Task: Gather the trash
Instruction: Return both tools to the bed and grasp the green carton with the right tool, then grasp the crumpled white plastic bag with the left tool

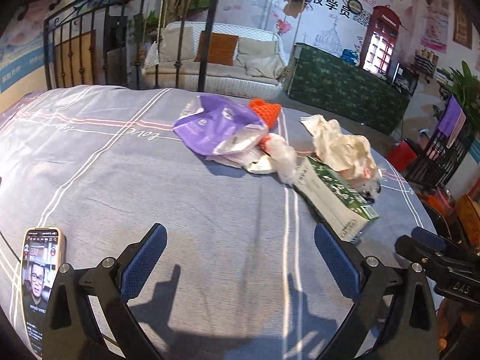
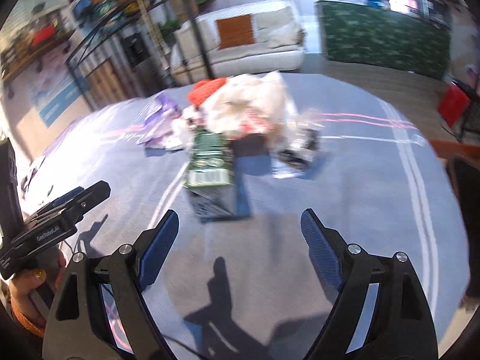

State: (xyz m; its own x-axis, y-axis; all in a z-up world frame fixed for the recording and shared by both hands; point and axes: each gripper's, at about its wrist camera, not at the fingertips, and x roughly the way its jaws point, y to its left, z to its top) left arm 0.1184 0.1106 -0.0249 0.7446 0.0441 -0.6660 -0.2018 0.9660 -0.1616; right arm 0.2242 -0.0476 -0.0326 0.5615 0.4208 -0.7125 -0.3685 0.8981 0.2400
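Several pieces of trash lie heaped on the grey-blue striped bedsheet (image 1: 120, 180), from about 12 to 2 o'clock ahead of the left gripper (image 1: 240, 259). All of it looks light. The purple plastic bag (image 1: 216, 126) is soft, crinkled film, probably slippery; a raised fold near its torn pale end would likely give the pads more to bite than the flat panel. The crumpled cream paper (image 1: 342, 144), at 1 o'clock, is soft and springy and should squash under a pinch anywhere on its bulk. The green-and-white carton (image 1: 333, 198), at 2 o'clock, is the only stiff piece: a long box lying on its side with its near end pointing toward the gripper. It looks empty, so it may dent; taking it across its narrow width near that end seems safest. Thin clear plastic (image 1: 282, 156) lies between bag and carton, limp and hard to catch without snagging the sheet. An orange mesh piece (image 1: 267, 111) sits behind the bag, touching it.

The left gripper hangs released, its blue pads spread wide over bare sheet, nothing between them. The right gripper (image 2: 238, 250), likewise spread and empty, has the carton (image 2: 208, 165) at 12 o'clock in its blurred view. A lit phone (image 1: 42, 273) lies at 9 o'clock of the left gripper, well apart from the heap
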